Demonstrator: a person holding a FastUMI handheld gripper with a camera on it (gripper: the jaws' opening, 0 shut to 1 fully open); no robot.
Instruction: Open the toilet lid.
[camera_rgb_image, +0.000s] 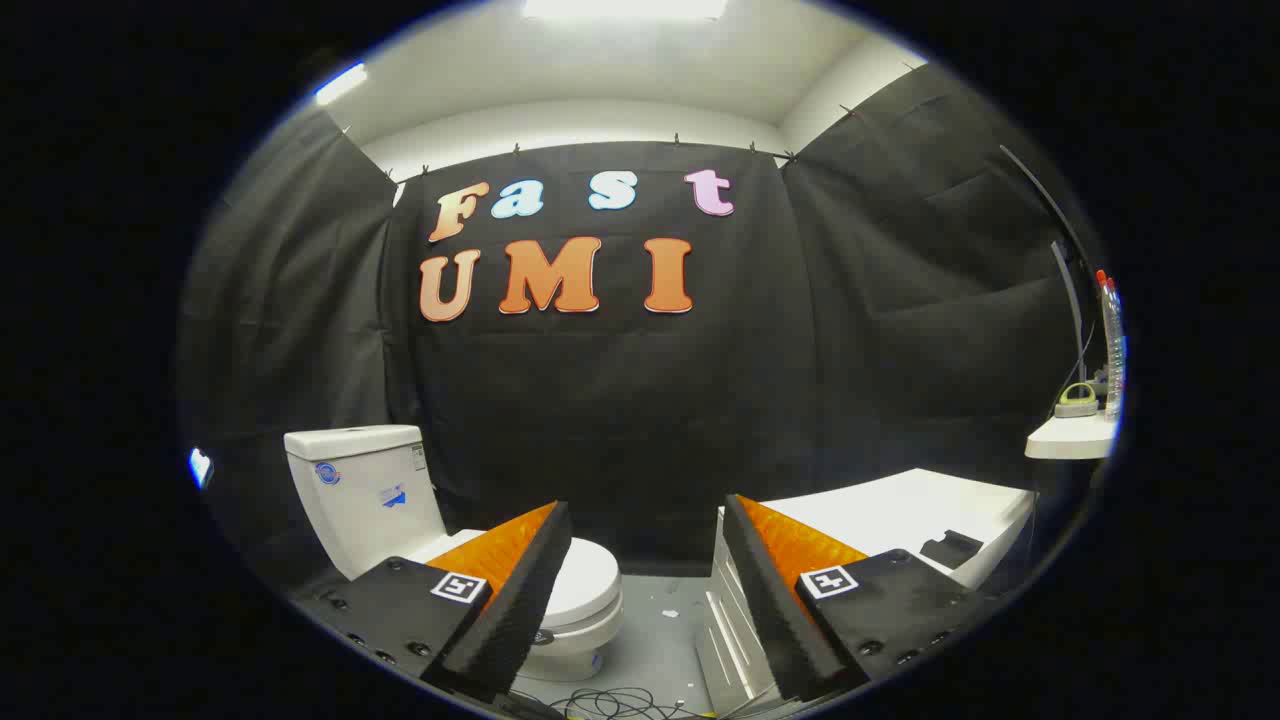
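Note:
A white toilet stands on the floor ahead and to the left, its tank (362, 492) against the black cloth wall. Its lid (588, 578) lies flat down on the bowl, partly hidden behind my left finger. My gripper (645, 515) is open, with a wide gap between the fingers and nothing in it. The fingers are well short of the toilet and above it; the lid shows just past the left fingertip (553, 520).
A white cabinet or tub (900, 515) stands to the right, behind the right finger. A small white shelf (1072, 437) at the far right carries a bottle and a small item. Loose black cables (610, 703) lie on the grey floor below the fingers.

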